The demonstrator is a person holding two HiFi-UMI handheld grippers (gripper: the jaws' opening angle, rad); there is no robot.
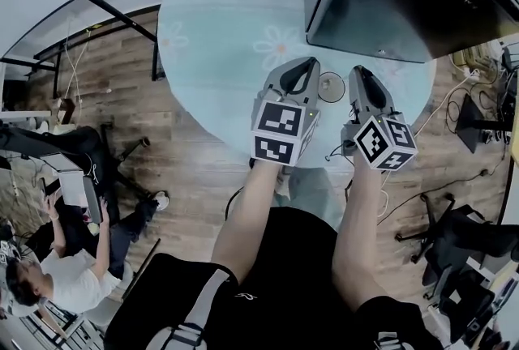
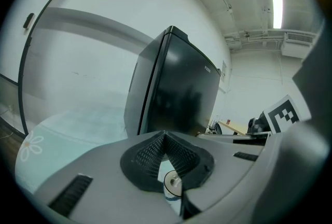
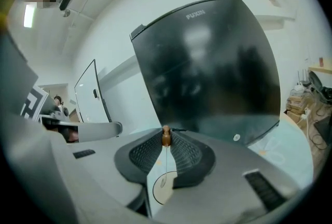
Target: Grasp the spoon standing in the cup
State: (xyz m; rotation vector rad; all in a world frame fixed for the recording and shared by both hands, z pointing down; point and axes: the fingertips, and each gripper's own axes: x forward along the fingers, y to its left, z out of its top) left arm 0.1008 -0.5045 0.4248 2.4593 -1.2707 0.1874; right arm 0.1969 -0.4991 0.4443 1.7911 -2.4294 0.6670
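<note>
The spoon [image 3: 166,139] stands upright in the cup [image 1: 330,87], which sits on the round table [image 1: 219,40] near its front edge, in front of a small black fridge [image 3: 207,62]. The table has a pale blue-green cloth with a faint flower print. The spoon is slight: a hair-thin, straight, silvery stem topped by a small rounded brown knob. Its narrow oval bowl rests low against the cream inside of the cup. In the right gripper view, the right gripper [image 3: 166,134] has its jaws drawn in narrow, and the tips of the dark ribbed pads [image 3: 148,153] press on the brown knob from both sides. The stem hangs straight down through the gap between the pads into the mouth of the cup below. In the head view the cup is a small pale ring between the two grippers, and the spoon is too thin to make out there. The left gripper [image 2: 165,137] is held just beside the cup on its left. Its jaw tips are closed together with nothing pinched between them. Through the slot below the tips shows a bit of something white with a round shiny part, too little of it to name.
</note>
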